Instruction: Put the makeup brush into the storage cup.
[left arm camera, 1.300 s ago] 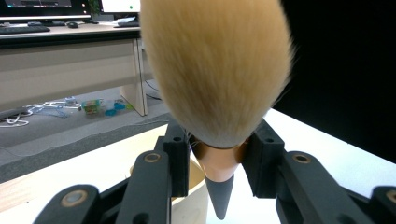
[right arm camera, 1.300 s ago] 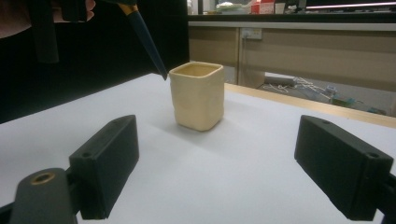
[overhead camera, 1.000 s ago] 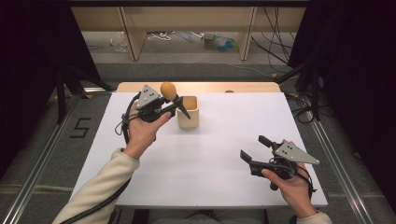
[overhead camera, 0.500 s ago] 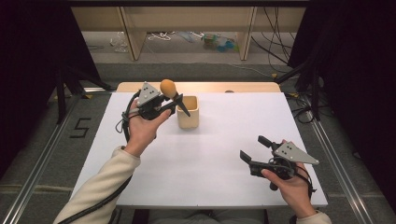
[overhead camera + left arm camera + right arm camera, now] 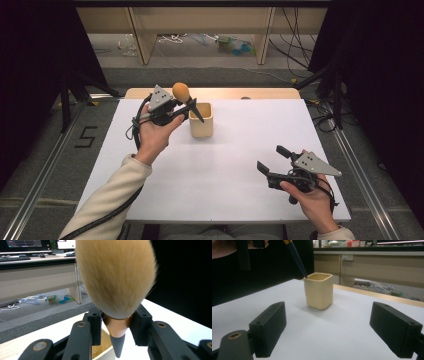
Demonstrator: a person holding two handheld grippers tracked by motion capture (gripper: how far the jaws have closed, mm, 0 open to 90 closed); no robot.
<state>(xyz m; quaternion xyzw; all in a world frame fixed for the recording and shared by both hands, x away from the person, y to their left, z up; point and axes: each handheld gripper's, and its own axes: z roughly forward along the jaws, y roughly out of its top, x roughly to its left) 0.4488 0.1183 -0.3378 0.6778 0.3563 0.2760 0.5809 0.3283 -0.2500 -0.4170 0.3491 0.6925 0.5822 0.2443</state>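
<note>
My left gripper (image 5: 185,107) is shut on a makeup brush (image 5: 181,93) with a fluffy tan head and a dark pointed handle. It holds the brush tilted, head up, so the handle tip (image 5: 200,119) sits at the rim of a cream square cup (image 5: 201,125). In the left gripper view the brush head (image 5: 116,277) looms above the jaws, which clamp the copper ferrule (image 5: 117,326) over the cup (image 5: 103,352). My right gripper (image 5: 270,158) rests open near the table's front right. In its own view the cup (image 5: 319,291) and brush handle (image 5: 297,258) are ahead of the gripper (image 5: 332,328).
The white table (image 5: 240,150) has a wooden strip (image 5: 250,93) along its far edge. Beyond it are wooden shelving legs (image 5: 142,35) and cables (image 5: 172,39) on the floor. Metal rails (image 5: 35,190) run along both sides of the table.
</note>
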